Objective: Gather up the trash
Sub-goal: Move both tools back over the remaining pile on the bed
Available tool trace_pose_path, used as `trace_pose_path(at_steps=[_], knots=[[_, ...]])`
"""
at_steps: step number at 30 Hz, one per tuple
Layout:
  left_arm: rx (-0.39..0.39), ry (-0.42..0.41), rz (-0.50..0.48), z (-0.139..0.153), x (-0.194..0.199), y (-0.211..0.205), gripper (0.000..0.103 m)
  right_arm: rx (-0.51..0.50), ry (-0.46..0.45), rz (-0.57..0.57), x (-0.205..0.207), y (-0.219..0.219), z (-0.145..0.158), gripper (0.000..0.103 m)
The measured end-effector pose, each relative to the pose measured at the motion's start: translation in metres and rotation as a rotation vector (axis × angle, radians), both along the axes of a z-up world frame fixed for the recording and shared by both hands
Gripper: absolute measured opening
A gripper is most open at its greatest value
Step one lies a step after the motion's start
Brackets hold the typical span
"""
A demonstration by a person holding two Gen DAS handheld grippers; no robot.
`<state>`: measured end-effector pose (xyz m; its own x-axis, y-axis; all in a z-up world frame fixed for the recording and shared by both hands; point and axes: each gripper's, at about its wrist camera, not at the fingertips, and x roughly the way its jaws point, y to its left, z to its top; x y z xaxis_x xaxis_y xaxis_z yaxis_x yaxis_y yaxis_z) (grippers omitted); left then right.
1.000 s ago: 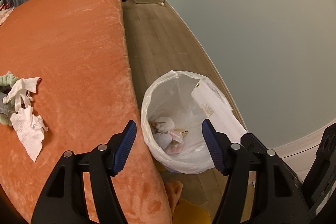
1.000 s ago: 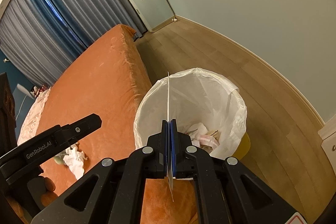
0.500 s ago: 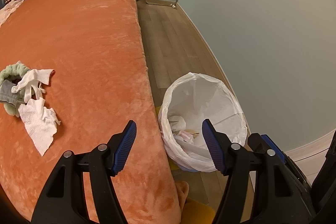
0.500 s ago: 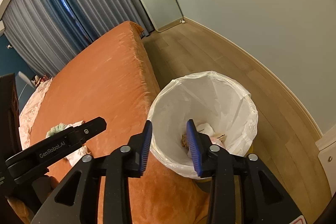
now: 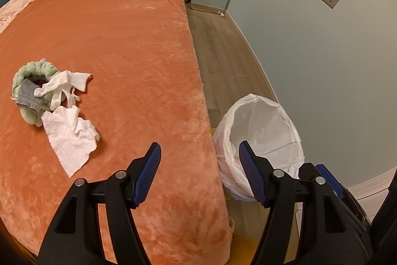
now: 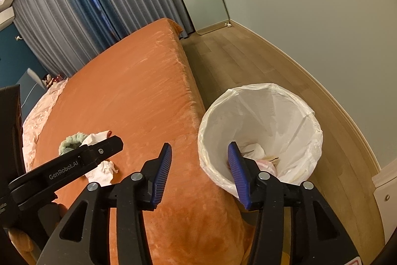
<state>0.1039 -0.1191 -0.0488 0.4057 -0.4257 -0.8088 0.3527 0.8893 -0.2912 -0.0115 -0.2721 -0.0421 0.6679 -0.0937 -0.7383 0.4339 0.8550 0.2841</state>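
A white paper towel (image 5: 70, 138) lies crumpled on the orange bed (image 5: 124, 54), beside a white cloth (image 5: 64, 86) draped over a green fuzzy ring (image 5: 27, 91) and a grey piece (image 5: 27, 92). The bin with a white liner (image 6: 263, 131) stands on the floor against the bed's edge and holds crumpled trash (image 6: 263, 158). My left gripper (image 5: 198, 153) hangs open over the bed's corner, nothing between its fingers. My right gripper (image 6: 199, 152) straddles the bed edge and the bin's rim, its jaws opening and empty. The same bin (image 5: 260, 140) appears in the left wrist view.
Wooden floor (image 6: 248, 61) runs between the bed and a pale wall (image 6: 310, 16). Grey curtains (image 6: 74, 16) hang behind the bed. A pink patterned cover (image 6: 37, 113) lies at the bed's far left. The left gripper's black body (image 6: 62, 165) crosses the right wrist view.
My right gripper opened and the white card it pinched is gone from its jaws. Both grippers shifted left from the bin toward the bed; the towel pile sits closer to centre.
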Motion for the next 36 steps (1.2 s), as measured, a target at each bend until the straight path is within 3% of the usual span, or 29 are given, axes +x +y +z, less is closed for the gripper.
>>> trace_pose_path(at_steps=[12, 22, 24, 36], knots=[[-0.001, 0.001, 0.085, -0.001, 0.009, 0.057, 0.062, -0.074, 0.029, 0.073, 0.022, 0.05, 0.003, 0.057], [0.055, -0.019, 0.162, -0.007, 0.011, 0.108, 0.062, -0.114, 0.061, 0.148, 0.042, 0.094, -0.001, 0.063], [0.083, -0.027, 0.188, -0.008, 0.012, 0.12, 0.072, -0.122, 0.069, 0.162, 0.046, 0.103, -0.004, 0.065], [0.097, 0.013, 0.314, -0.026, 0.024, 0.195, 0.072, -0.158, 0.101, 0.231, 0.069, 0.156, -0.016, 0.074]])
